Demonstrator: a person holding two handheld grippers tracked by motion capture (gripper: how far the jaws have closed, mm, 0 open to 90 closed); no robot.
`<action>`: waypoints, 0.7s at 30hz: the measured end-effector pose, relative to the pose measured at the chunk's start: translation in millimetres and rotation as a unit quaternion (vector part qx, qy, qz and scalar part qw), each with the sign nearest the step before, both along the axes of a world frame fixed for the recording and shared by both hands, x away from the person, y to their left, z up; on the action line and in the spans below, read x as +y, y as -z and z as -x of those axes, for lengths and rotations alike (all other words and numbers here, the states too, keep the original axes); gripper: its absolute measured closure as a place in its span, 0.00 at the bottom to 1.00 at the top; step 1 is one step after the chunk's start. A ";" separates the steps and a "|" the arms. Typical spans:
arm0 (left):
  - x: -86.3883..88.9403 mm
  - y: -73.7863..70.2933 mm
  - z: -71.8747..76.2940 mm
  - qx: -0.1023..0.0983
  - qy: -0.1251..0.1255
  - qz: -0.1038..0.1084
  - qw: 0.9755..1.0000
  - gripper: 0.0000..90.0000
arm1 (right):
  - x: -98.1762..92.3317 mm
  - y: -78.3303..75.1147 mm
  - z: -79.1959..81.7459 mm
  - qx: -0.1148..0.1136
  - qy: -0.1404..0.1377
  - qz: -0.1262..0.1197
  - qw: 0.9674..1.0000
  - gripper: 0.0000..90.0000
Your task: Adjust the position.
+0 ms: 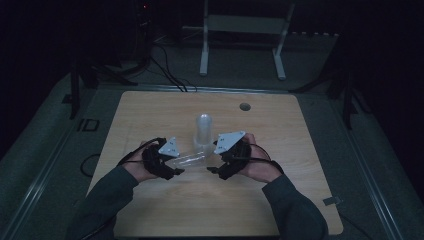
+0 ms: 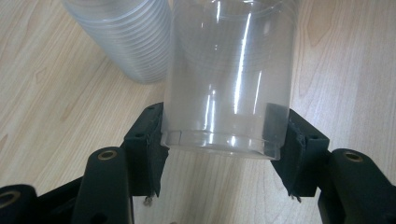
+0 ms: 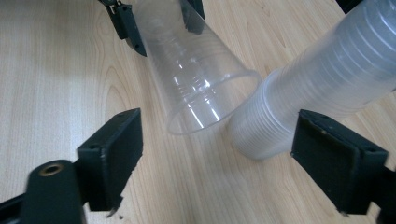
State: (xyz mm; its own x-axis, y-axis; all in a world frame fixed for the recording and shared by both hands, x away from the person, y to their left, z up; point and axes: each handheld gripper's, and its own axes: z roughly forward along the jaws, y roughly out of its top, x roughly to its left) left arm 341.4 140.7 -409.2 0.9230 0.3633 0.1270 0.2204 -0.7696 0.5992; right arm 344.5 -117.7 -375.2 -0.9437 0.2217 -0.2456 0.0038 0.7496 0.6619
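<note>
Tabletop (image 1: 150, 210): bare wood is seen all round the work — the edges lie well apart from it.
Cup stack (image 1: 203, 131): one, stood upright mid-tabletop.
Loose cup (image 1: 187, 159): one, clear, tilted beside the stack.
Left tongs (image 2: 224, 154): clenched on the cup's base.
Right tongs (image 3: 215, 154): released — nothing is gripped.

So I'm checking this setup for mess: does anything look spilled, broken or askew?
Nothing spilled or broken. The single clear cup lies tilted because the left gripper grips its base; its mouth faces the upside-down cup stack on the table. The right gripper is open.
</note>
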 end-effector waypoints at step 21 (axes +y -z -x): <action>16.8 4.9 2.0 0.000 -0.036 0.106 0.994 0.46 | -21.6 16.9 -3.8 0.026 0.052 -0.047 0.997 0.19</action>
